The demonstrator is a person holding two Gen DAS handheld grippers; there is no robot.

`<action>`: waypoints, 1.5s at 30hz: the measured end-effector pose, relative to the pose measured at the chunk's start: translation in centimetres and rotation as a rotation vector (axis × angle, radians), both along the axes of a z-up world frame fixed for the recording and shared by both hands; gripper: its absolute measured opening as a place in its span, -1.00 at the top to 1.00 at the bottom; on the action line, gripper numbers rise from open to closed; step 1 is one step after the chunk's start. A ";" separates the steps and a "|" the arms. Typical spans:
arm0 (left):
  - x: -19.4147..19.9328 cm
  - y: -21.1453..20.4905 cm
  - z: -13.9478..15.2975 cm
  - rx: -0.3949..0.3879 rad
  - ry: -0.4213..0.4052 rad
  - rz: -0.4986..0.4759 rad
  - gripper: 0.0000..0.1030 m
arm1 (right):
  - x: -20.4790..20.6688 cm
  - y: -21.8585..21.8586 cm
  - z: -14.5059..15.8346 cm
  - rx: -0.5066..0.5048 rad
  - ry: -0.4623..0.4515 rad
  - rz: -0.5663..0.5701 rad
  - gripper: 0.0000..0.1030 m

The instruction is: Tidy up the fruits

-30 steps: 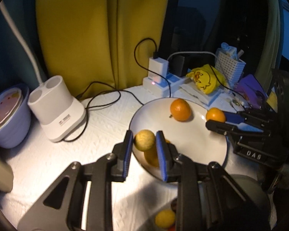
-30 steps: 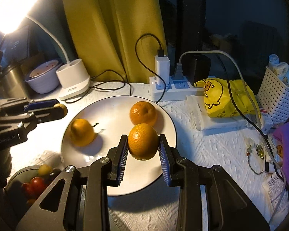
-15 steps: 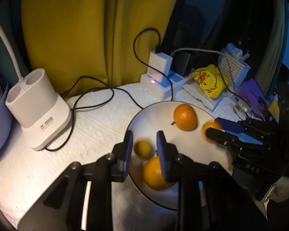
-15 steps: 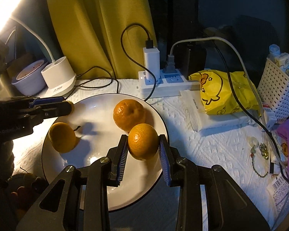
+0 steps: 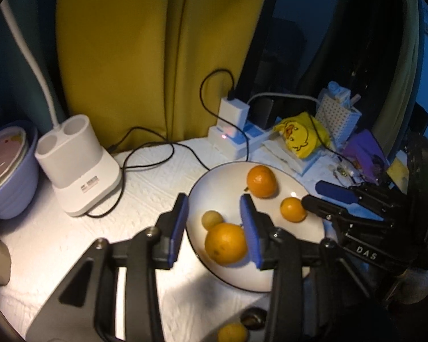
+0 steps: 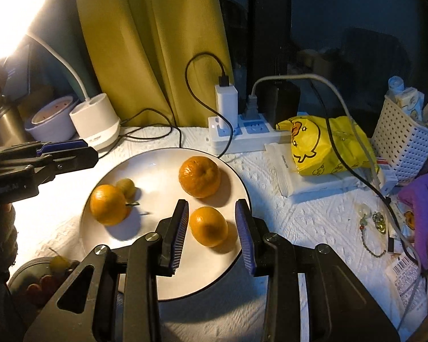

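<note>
Both fruits have been let go: the right hand-held gripper (image 6: 211, 226), jaws now apart, frames a small round orange tangerine (image 6: 208, 230) resting on the round white ceramic plate (image 6: 157, 168). Farther left, the left hand-held gripper (image 5: 214, 222), also spread, has dropped a small yellowish fruit (image 5: 212, 219) beside a larger orange (image 5: 226, 243).
</note>
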State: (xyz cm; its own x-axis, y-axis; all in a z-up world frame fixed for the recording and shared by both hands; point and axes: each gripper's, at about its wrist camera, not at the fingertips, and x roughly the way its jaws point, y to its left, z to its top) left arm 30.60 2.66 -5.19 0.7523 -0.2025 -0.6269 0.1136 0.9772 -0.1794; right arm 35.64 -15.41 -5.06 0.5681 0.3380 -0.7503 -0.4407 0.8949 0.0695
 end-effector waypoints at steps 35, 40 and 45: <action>-13.3 -0.7 0.8 -0.034 -0.029 0.027 0.23 | -11.8 0.2 3.3 0.054 -0.013 0.054 0.30; -14.3 -0.8 -0.1 -0.035 -0.012 0.031 0.23 | -13.1 0.7 2.6 0.054 0.011 0.079 0.30; -15.4 -0.8 -1.1 -0.036 0.007 0.036 0.23 | -14.1 1.1 1.8 0.048 0.041 0.098 0.30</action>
State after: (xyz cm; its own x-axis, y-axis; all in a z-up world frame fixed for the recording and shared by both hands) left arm 15.20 1.82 -6.32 0.7555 -0.1979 -0.6246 0.0768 0.9735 -0.2156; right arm 21.56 -14.27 -3.29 0.4997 0.4263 -0.7541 -0.5217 0.8430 0.1308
